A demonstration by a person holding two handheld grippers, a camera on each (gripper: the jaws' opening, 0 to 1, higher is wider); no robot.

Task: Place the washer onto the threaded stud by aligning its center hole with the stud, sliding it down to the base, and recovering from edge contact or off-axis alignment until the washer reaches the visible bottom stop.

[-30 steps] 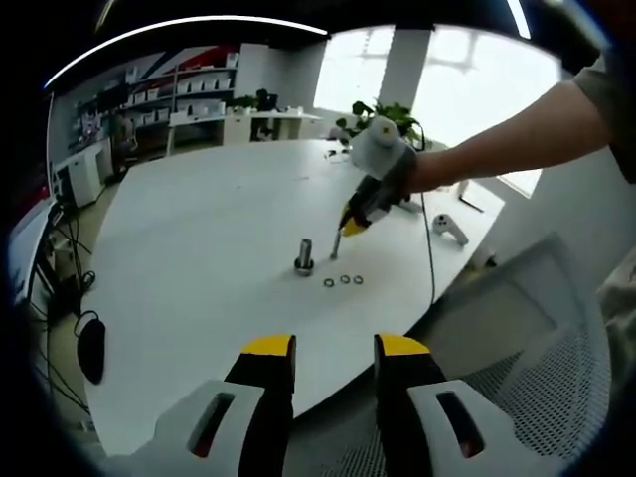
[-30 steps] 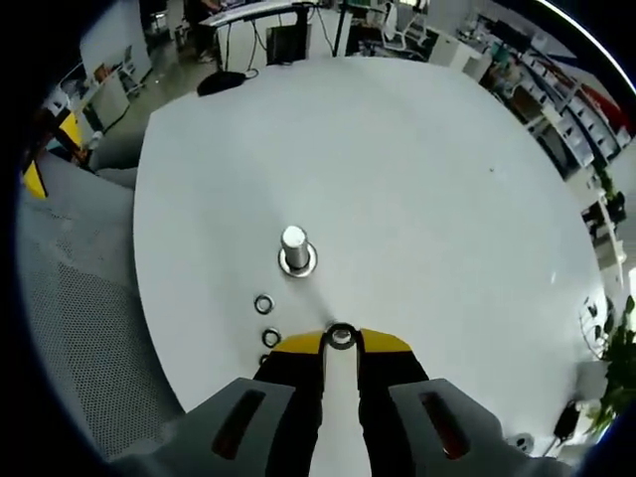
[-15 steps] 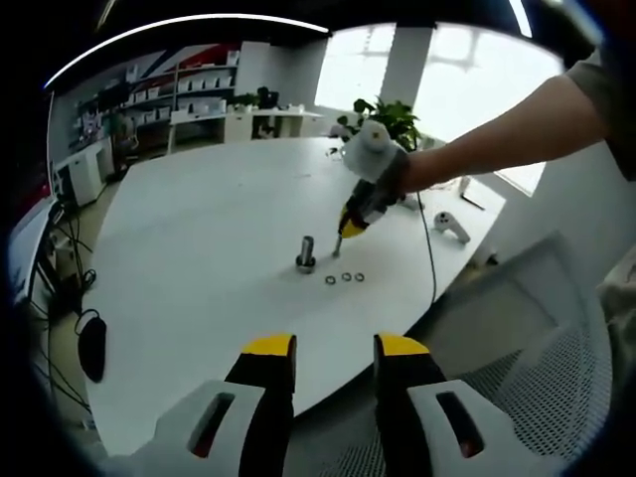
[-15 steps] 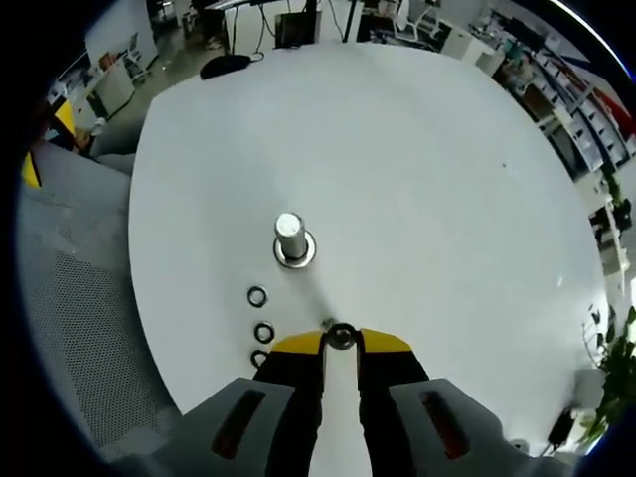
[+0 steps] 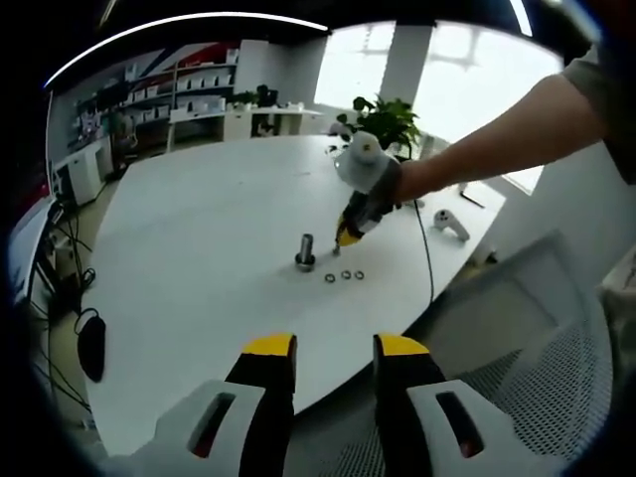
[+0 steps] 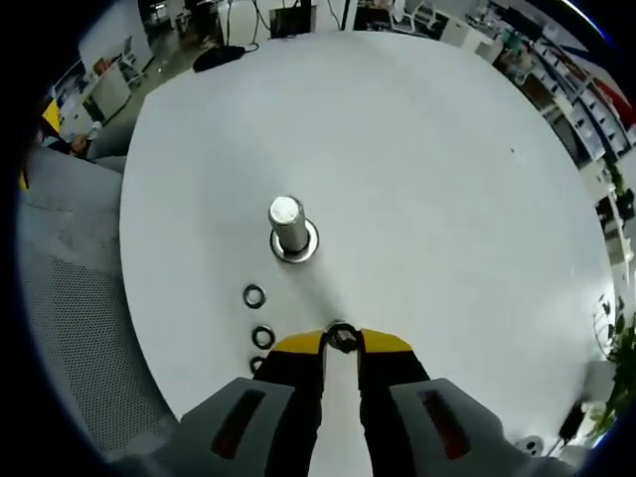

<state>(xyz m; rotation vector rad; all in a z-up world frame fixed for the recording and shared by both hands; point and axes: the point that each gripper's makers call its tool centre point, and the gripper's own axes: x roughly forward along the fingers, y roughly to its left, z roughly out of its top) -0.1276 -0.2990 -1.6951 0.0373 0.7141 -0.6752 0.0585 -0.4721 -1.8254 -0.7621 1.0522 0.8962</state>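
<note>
My right gripper [image 6: 341,341] pinches the washer [image 6: 341,336] at its jaw tips, the threaded stud [image 6: 288,224] ahead and slightly left on the desk [image 6: 447,199]. I'd centre the hole over it, level. Left gripper [image 5: 334,350] idles, jaws spread.

I can read no text, label, brand or number in either view. The shelves [image 5: 194,87] at the far wall in the left gripper view carry boxes and red panels, but anything printed on them is too small and blurred for me to make out.
</note>
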